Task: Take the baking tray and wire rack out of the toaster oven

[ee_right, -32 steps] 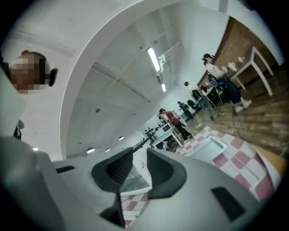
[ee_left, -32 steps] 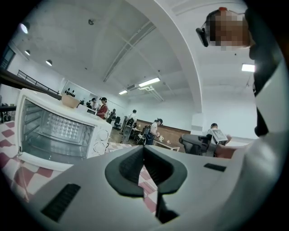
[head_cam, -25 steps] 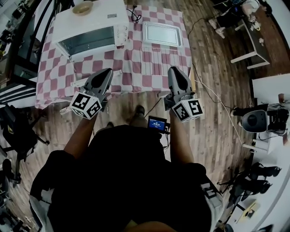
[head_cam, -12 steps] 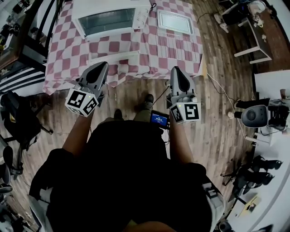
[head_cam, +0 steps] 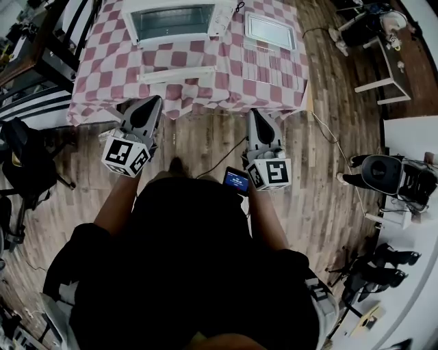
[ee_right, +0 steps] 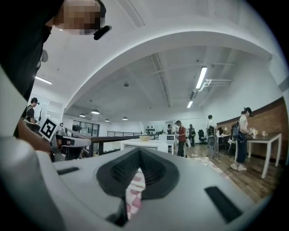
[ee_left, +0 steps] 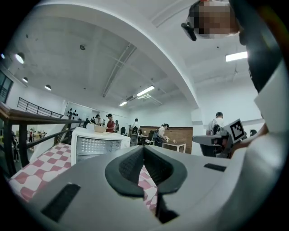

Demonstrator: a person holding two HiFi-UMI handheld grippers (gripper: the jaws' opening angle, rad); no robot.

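The white toaster oven (head_cam: 174,20) stands at the back of the red-checked table (head_cam: 102,75); it also shows in the left gripper view (ee_left: 97,146). A silver baking tray (head_cam: 270,31) lies on the cloth to its right. A white bar (head_cam: 176,74) lies in front of the oven; I cannot tell what it is. The wire rack is not discernible. My left gripper (head_cam: 152,102) and right gripper (head_cam: 254,113) hang over the wooden floor, short of the table's near edge. Both are shut and hold nothing, as the left gripper (ee_left: 143,153) and right gripper (ee_right: 139,155) show in their own views.
A black chair (head_cam: 27,171) stands at the left and a white desk (head_cam: 383,61) at the far right. A cable (head_cam: 226,154) runs across the floor by my feet. A small device with a blue screen (head_cam: 237,180) sits at my waist. A bowl (ee_left: 100,128) rests on the oven.
The table has slid toward the top of the head view as I backed away. Both grippers, earlier over the table's near edge, are now over the floor.
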